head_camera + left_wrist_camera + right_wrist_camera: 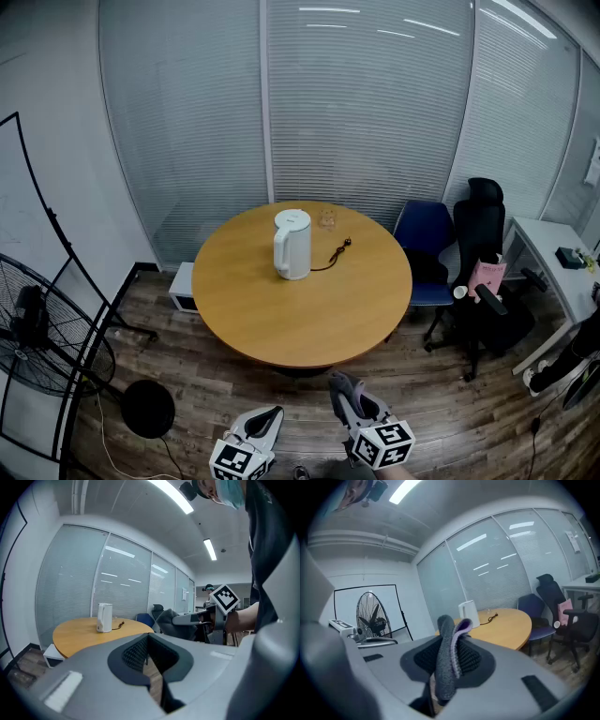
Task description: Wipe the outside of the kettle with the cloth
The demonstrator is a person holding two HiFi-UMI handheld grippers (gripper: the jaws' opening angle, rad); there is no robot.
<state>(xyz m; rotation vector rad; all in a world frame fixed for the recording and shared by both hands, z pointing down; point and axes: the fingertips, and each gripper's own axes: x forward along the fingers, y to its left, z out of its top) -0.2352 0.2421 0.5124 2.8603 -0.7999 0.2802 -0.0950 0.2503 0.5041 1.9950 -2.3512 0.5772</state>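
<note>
The right gripper is clamped on a grey cloth with a pale purple edge. The cloth stands up in a fold between the two jaws and bends over at the top. The left gripper has its jaws pressed together with nothing between them. In the head view both grippers sit low at the bottom edge, side by side but apart, over a dark wood-plank floor. Each points forward toward the table and tilts slightly downward.

The white kettle stands upright on the round wooden table, toward the far side and a little left of the middle, well apart from both grippers. A black cord lies on the tabletop just to the right of the kettle, with its plug end further right. A small clear glass stands behind the cord, near the far rim.

A blue chair and a black office chair stand to the right of the table. A large black floor fan is at the left, and a white box sits on the floor by the table's left edge. Frosted glass walls with blinds close off the back of the room.
</note>
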